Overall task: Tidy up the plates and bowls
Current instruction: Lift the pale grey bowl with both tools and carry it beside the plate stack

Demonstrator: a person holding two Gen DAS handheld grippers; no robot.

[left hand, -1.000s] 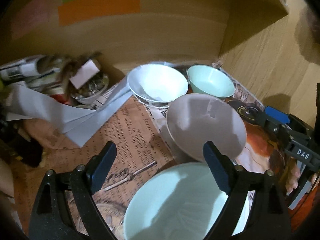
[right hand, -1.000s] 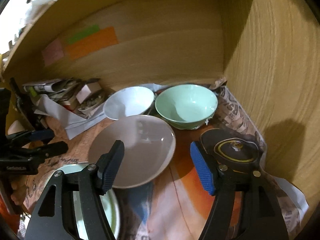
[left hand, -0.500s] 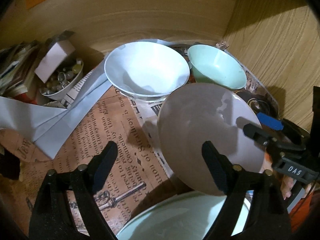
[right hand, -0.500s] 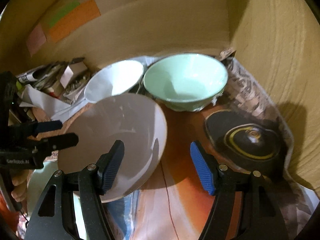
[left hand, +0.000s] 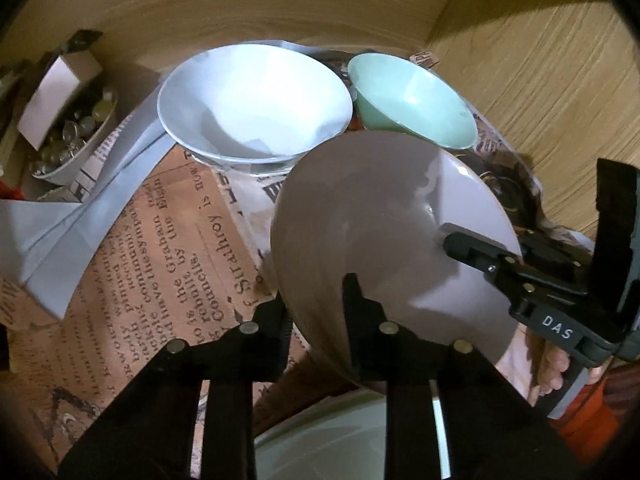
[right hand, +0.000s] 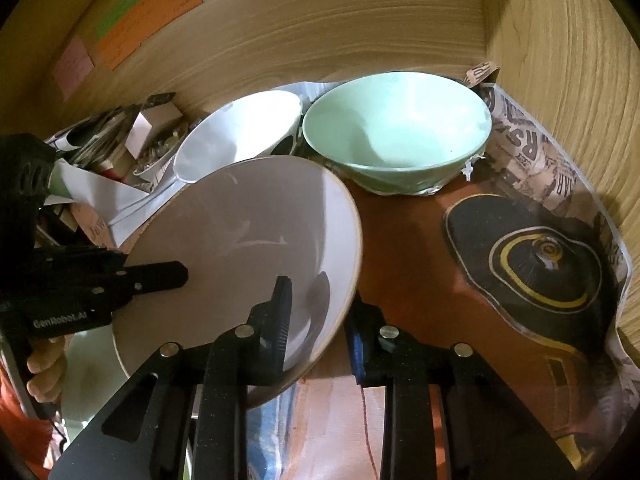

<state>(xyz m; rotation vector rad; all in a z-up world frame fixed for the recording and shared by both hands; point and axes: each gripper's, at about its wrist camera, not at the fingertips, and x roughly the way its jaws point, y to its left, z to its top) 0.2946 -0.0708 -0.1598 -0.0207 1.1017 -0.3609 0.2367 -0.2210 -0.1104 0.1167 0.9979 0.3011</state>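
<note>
Grey bowl [left hand: 372, 216] tilted, lifted, white bowl [left hand: 256, 100] and mint bowl [right hand: 396, 132] upright behind, side by side

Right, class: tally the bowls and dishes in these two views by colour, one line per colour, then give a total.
Grey: 1, the grey bowl.
White: 2, the white bowl and the small trinket dish.
Green: 2, the mint bowl and the pale green dish, partly hidden.
Total: 5.
</note>
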